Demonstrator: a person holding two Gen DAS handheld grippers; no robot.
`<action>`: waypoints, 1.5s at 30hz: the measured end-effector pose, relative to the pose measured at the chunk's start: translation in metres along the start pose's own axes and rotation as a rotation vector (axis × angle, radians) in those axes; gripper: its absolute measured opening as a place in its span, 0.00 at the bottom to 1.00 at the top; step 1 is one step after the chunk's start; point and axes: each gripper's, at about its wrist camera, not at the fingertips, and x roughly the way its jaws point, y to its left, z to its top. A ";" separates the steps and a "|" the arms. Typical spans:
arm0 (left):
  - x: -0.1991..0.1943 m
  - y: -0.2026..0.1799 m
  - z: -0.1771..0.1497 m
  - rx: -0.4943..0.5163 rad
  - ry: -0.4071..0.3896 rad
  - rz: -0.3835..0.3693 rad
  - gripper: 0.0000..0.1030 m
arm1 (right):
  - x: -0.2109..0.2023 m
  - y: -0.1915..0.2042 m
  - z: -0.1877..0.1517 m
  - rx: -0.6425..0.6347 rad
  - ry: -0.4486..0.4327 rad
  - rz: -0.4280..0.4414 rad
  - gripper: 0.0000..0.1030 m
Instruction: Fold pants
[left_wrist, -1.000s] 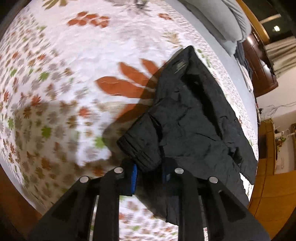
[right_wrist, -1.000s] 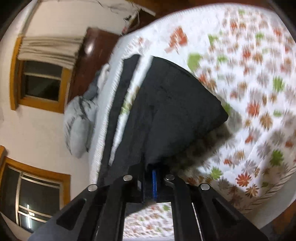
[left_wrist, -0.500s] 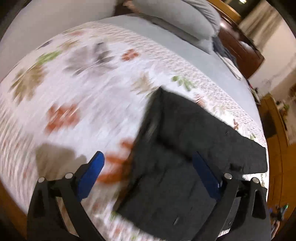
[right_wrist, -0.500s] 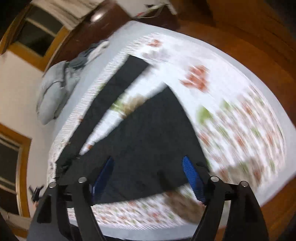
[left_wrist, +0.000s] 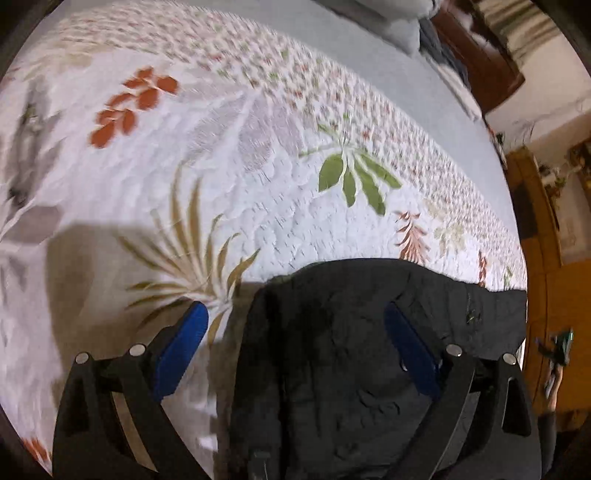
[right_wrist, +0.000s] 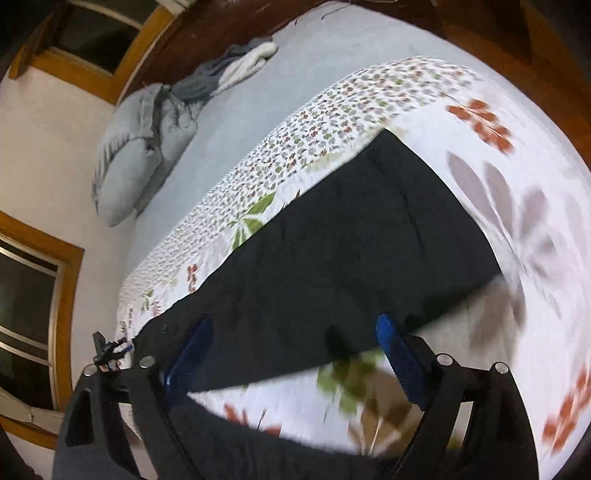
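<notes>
The black pants (left_wrist: 343, 362) lie flat on the floral bedspread (left_wrist: 229, 155), folded into a long strip. My left gripper (left_wrist: 295, 321) is open and empty, its blue pads spread above the near end of the pants. In the right wrist view the pants (right_wrist: 332, 251) stretch from lower left to upper right across the bedspread (right_wrist: 517, 192). My right gripper (right_wrist: 293, 330) is open and empty, hovering over the near edge of the pants.
A grey pillow (right_wrist: 136, 147) and a heap of clothes (right_wrist: 236, 70) lie at the head of the bed on the grey sheet (right_wrist: 295, 70). A dark wooden headboard (left_wrist: 476, 51) and wooden windows (right_wrist: 33, 302) border the bed.
Both grippers were shut on the pants a second ago, holding a fold. They have since let go, opened wide and drawn back; the pants now lie flat.
</notes>
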 end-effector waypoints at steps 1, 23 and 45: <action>0.007 -0.001 0.003 0.010 0.027 -0.001 0.88 | 0.006 0.000 0.011 -0.013 0.007 -0.005 0.88; 0.031 0.004 -0.011 0.033 0.025 -0.017 0.35 | 0.107 -0.063 0.140 -0.124 0.098 -0.138 0.91; -0.105 -0.061 -0.056 0.071 -0.309 0.040 0.11 | -0.100 0.009 0.012 -0.294 -0.214 -0.143 0.07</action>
